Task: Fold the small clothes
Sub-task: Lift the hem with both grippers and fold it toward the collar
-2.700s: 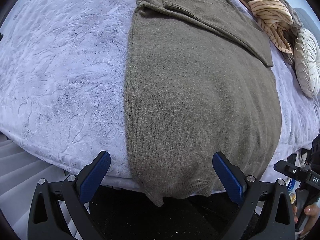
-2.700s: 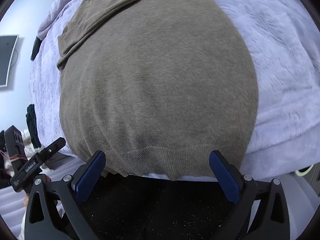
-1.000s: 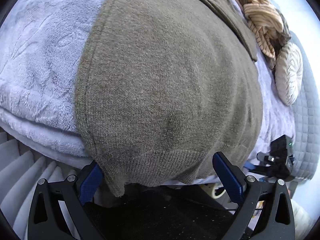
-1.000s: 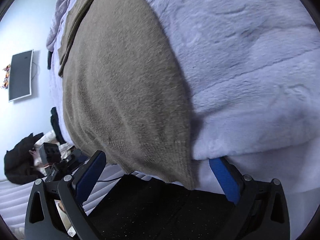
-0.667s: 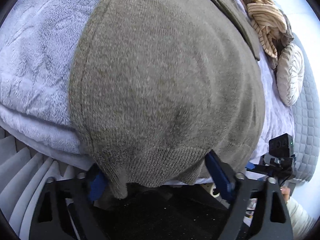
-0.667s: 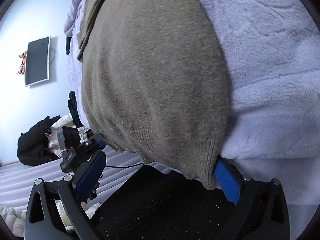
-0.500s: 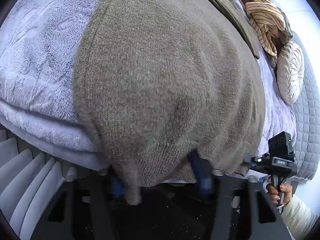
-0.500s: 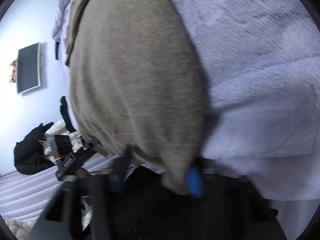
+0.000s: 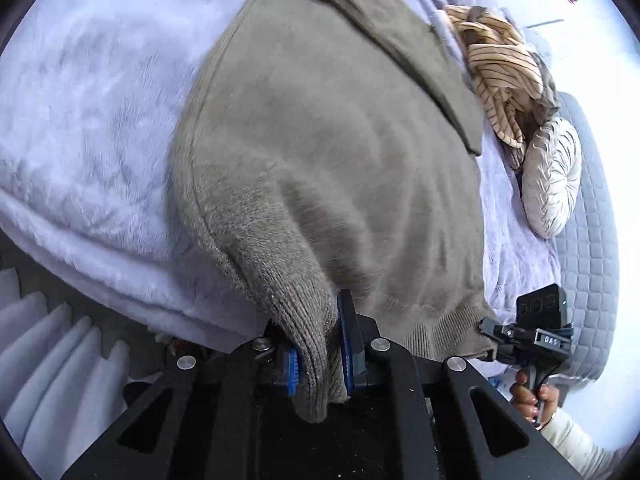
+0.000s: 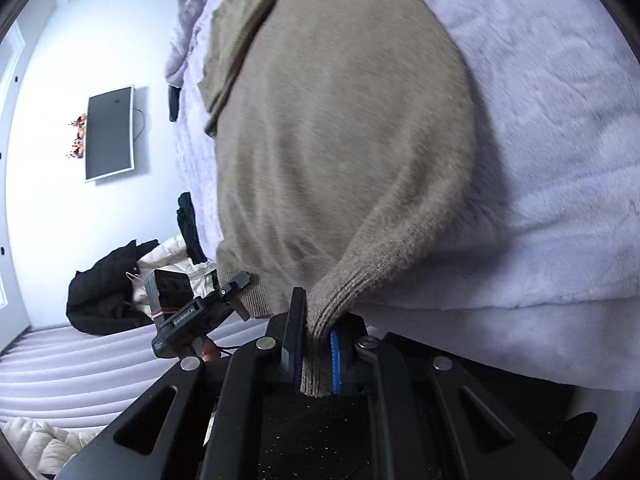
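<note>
We clamp the left gripper (image 9: 320, 364) and right gripper (image 10: 316, 356) on the olive-brown knitted sweater's (image 9: 340, 152) ribbed hem corners; the shallow bites may slip, dropping the fold.

Olive-brown knit sweater (image 9: 340, 152), spread on pale blanket, sleeve seemingly folded across, ribbed hem corners lifted

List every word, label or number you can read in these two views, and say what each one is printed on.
"DAS": small label on the right gripper.
"GenRobot.AI": label on the body of the left gripper.
A smaller label beside it is too small to read.
</note>
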`<state>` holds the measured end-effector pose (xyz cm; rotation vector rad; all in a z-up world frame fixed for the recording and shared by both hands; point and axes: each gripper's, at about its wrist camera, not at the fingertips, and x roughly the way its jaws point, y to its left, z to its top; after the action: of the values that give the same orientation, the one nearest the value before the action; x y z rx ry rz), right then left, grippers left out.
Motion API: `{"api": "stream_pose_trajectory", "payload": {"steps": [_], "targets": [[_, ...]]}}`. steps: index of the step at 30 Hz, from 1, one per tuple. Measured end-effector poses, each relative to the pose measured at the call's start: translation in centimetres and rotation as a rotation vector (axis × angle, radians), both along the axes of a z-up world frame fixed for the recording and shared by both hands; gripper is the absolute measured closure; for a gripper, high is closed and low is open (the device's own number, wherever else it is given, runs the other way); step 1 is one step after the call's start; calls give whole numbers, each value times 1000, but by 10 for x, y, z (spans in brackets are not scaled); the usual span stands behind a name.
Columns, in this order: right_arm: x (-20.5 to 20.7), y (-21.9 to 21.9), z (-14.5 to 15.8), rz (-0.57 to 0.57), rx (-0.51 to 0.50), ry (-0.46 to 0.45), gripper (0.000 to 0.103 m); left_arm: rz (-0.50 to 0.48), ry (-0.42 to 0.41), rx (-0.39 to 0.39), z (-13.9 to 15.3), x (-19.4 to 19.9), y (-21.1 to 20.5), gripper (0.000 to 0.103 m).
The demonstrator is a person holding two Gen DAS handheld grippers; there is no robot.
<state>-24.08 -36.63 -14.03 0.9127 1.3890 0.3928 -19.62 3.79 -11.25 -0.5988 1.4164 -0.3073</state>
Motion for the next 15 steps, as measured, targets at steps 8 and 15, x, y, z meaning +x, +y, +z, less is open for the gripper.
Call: {"api": "stream_pose_trajectory", "payload": {"steps": [8,15], "targets": [[10,8,8,38,-10,13,92,41,-6,-28,9,11,-7,86],[15,-6,32,-53,119,-67,93,92,-89,-103,41,38,-13,86]]}}
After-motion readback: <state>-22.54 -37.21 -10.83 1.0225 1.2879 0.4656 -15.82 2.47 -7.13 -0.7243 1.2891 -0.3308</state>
